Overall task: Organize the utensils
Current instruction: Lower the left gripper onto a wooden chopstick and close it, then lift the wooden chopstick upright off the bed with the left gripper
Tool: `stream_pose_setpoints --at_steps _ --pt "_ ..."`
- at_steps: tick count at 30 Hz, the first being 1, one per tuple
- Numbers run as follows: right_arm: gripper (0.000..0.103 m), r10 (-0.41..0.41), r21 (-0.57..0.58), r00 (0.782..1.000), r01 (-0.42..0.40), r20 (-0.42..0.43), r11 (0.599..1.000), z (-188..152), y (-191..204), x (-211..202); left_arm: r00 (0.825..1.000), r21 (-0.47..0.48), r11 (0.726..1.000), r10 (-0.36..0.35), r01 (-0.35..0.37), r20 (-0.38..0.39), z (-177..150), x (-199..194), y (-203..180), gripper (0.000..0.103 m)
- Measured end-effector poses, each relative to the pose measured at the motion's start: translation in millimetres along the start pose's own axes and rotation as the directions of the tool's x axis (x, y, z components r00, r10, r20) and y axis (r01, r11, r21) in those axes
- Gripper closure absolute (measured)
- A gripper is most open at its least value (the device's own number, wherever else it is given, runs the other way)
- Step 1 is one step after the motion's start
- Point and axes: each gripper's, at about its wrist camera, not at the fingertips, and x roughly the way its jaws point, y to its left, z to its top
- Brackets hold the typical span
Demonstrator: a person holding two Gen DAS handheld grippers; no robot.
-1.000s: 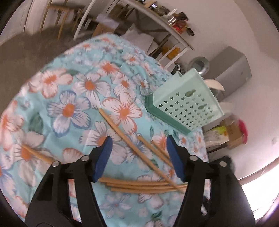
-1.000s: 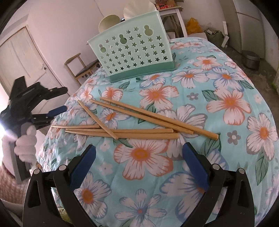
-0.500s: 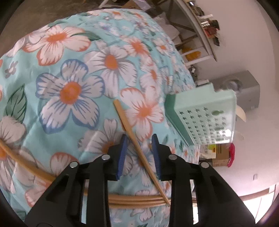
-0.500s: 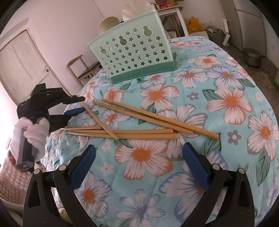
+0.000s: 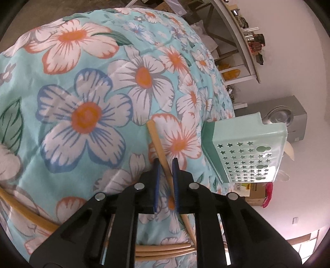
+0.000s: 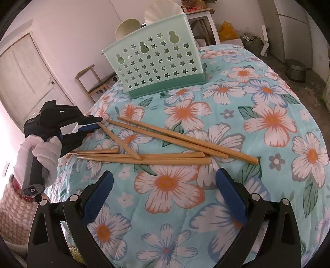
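On the floral cloth (image 6: 237, 115), six chopsticks lie in a loose heap in front of the upright green basket (image 6: 156, 64). Left gripper (image 5: 165, 162): jaws narrow and closing on one chopstick (image 5: 157, 144) near its end; pad contact cannot be told. Right gripper (image 6: 165, 181): jaws wide, nothing between them, hovering near the heap.

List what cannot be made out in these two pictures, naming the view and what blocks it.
- Inside of the mint basket: both views show only its outer walls.
- Left gripper closing around one chopstick: pad contact unclear in the left wrist view.
- Lower chopsticks: covered by that gripper's frame.
- White dishes: right wrist view, behind the basket.
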Motion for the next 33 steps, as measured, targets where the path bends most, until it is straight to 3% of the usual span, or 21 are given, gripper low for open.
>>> stream_pose_setpoints --at_steps 6,17,25,33 --pt "0.006 -0.005 0.012 1.0 0.005 0.008 1.0 0.1 0.3 1.2 0.999 0.035 0.999 -0.027 0.026 0.026 -8.0 -20.0 1.4 0.094" --pt "0.006 -0.006 0.017 1.0 0.006 0.018 1.0 -0.8 -0.1 1.1 0.985 0.216 0.971 -0.126 0.099 0.118 -14.2 -70.4 -36.5 0.097" --pt "0.006 -0.014 0.019 1.0 0.014 0.016 1.0 -0.3 1.4 2.0 0.957 0.364 0.924 -0.202 0.116 0.207 -23.2 -111.7 -66.4 0.097" --pt "0.006 -0.016 0.025 1.0 0.016 0.012 1.0 0.6 1.3 2.1 0.924 0.464 0.883 -0.233 0.07 0.304 -30.6 -142.1 -86.2 0.097"
